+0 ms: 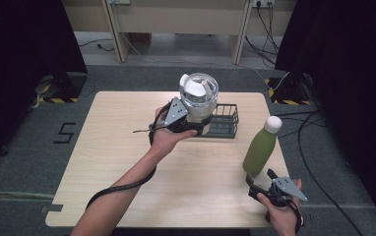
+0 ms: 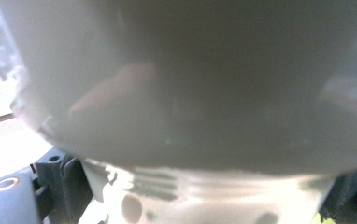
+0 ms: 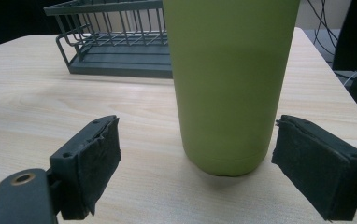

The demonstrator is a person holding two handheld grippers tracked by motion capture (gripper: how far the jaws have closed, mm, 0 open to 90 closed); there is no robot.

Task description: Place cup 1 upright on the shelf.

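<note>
Matt green bottle [image 3: 225,84], wood-grain table [image 3: 50,107]

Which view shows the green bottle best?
The high view: the whole green bottle stands upright with its white cap, just ahead of the right gripper. The right gripper view gives its lower body close up, ahead of the open jaws, not touching. The left gripper view is taken up by the clear jug.

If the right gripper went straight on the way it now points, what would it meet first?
Most likely the green bottle. It stands upright on the table just ahead of the right gripper, whose open jaws flank its base without touching. The wire basket lies farther back.
</note>
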